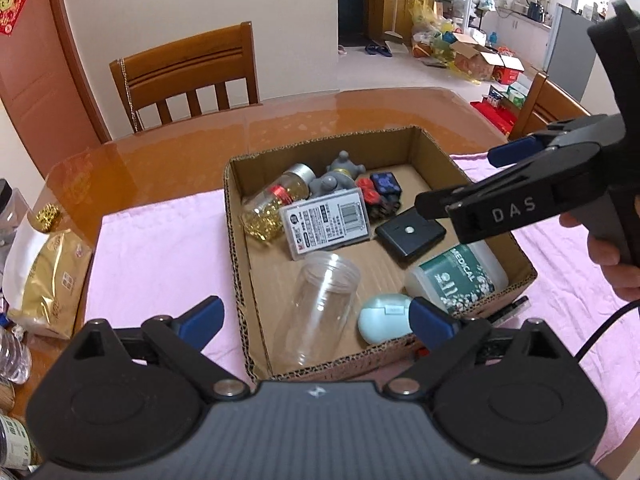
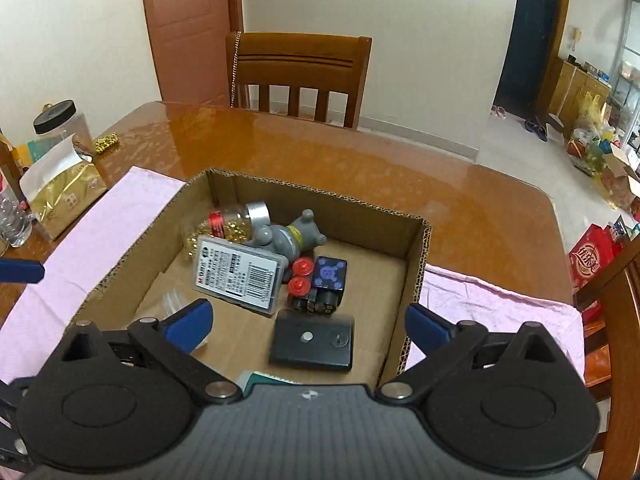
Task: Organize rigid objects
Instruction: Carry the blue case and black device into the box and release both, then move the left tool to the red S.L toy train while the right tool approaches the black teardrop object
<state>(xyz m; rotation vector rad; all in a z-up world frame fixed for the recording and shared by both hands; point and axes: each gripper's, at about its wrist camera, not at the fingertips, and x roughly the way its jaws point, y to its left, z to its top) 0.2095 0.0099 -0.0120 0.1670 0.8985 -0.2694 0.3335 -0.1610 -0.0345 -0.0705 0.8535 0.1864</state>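
Observation:
An open cardboard box (image 1: 236, 216) (image 2: 416, 264) sits on a pink cloth. Inside lie a clear plastic jar (image 1: 320, 304), a pale blue egg-shaped case (image 1: 382, 318), a white medical bottle with a green label (image 1: 460, 276), a flat black device (image 1: 410, 234) (image 2: 314, 342), a labelled card box (image 1: 326, 224) (image 2: 240, 276), a bottle of gold capsules (image 1: 276, 204) (image 2: 224, 224), a grey toy figure (image 1: 338, 176) (image 2: 288, 238) and black and red blocks (image 1: 380, 194) (image 2: 320, 284). My left gripper (image 1: 316, 316) is open and empty above the box's near side. My right gripper (image 2: 308, 322) (image 1: 456, 178) is open and empty above the box's right part.
The pink cloth (image 1: 160, 248) (image 2: 500, 300) covers a glossy wooden table (image 2: 320, 148). A gold packet (image 1: 48, 276) (image 2: 64, 196), plastic bottles and a black-lidded jar (image 2: 64, 124) stand at the table's left edge. Wooden chairs (image 1: 188, 76) (image 2: 300, 76) stand behind the table.

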